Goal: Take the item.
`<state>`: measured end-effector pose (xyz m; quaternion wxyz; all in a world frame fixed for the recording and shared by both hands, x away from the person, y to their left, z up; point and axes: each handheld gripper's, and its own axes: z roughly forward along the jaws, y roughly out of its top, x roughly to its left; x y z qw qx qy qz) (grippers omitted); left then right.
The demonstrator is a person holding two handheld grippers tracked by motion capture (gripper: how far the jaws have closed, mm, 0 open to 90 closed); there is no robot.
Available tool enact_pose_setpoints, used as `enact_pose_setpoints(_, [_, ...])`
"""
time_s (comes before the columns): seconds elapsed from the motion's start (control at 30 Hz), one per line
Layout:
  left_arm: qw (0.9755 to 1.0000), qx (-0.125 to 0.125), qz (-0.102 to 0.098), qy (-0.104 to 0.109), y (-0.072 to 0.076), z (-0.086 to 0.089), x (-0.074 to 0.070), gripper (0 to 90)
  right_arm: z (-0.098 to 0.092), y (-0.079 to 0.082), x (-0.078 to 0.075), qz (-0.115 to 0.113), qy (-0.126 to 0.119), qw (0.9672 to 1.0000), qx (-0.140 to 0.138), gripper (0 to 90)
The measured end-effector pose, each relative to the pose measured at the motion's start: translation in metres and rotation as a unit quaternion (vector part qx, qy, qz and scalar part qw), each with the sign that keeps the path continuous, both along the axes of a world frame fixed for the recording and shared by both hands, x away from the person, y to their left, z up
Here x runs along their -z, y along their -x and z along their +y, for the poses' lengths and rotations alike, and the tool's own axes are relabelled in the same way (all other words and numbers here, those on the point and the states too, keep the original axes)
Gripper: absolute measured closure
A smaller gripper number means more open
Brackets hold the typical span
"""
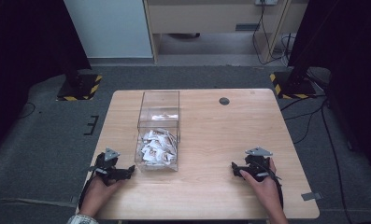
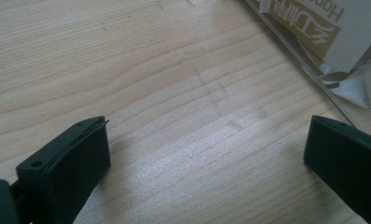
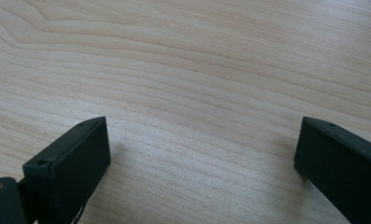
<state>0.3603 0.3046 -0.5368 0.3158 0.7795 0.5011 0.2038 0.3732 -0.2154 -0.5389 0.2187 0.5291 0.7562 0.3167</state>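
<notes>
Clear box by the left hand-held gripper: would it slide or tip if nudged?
The clear box is long with a flat base, so it would likely slide, not tip. It holds only small paper packets, so it is probably light. Its smooth walls may be slippery.

The left gripper and right gripper are held low, well apart, each gripped by a hand from behind. Both sets of jaws are spread wide, with nothing clamped between them.

Lab-like room: grey carpet, hazard-striped stand bases, floor cables, wooden table.
</notes>
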Motion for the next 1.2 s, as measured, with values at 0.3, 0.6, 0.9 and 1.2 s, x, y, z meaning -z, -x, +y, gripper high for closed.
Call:
enact_pose_setpoints(0.3, [1.0000, 0.000, 0.000, 0.000, 0.000, 0.000, 0.000, 0.0, 0.000, 0.000, -0.001, 0.001, -0.001, 1.0000, -0.001, 4.6])
enact_pose_setpoints(0.6, [1.0000, 0.000, 0.000, 0.000, 0.000, 0.000, 0.000, 0.0, 0.003, 0.003, -0.010, -0.021, 0.005, 0.9998, -0.001, 6.1])
enact_pose_setpoints(0.9, [1.0000, 0.000, 0.000, 0.000, 0.000, 0.000, 0.000, 0.0, 0.009, 0.005, -0.017, -0.024, -0.006, 0.9996, -0.014, 6.5])
enact_pose_setpoints(1.2, [1.0000, 0.000, 0.000, 0.000, 0.000, 0.000, 0.000, 0.0, 0.014, 0.008, -0.021, -0.030, -0.010, 0.9993, -0.020, 7.8])
